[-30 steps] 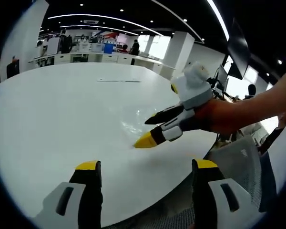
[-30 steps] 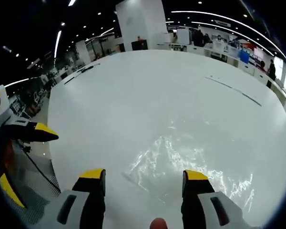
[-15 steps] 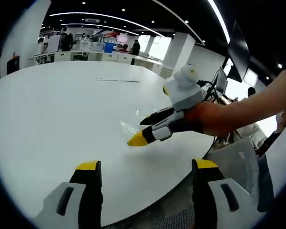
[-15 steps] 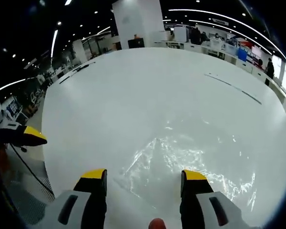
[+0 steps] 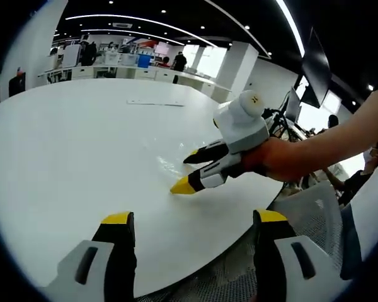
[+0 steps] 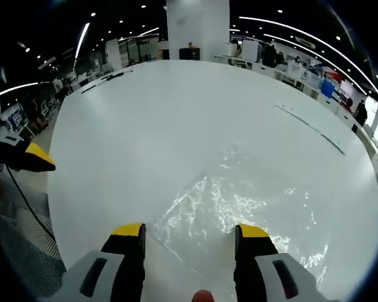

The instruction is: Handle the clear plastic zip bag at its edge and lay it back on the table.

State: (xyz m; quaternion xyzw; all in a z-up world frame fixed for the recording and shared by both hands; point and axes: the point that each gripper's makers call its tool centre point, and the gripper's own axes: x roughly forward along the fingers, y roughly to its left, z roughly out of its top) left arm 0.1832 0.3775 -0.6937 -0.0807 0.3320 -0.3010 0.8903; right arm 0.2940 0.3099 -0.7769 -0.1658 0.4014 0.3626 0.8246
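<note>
The clear plastic zip bag (image 6: 230, 201) lies flat and crinkled on the white round table (image 6: 145, 113). Its near edge reaches in between the jaws of my right gripper (image 6: 190, 231), which stands open just above it. In the left gripper view the right gripper (image 5: 188, 172) comes in from the right, held by a hand. Its yellow tips are spread low over the faint glint of the bag (image 5: 167, 165). My left gripper (image 5: 194, 219) is open with nothing in it, over the table's near edge. One left fingertip (image 6: 36, 159) shows at the left of the right gripper view.
A thin dark strip (image 6: 310, 124) lies on the far side of the table (image 5: 63, 145). A grey mesh chair (image 5: 315, 217) stands off the table's edge. A white pillar (image 6: 198, 28), desks and people stand in the background.
My right gripper has moved forward and lower toward the bag's near edge, which now sits further between its jaws. The left gripper has hardly moved. Both stay open.
</note>
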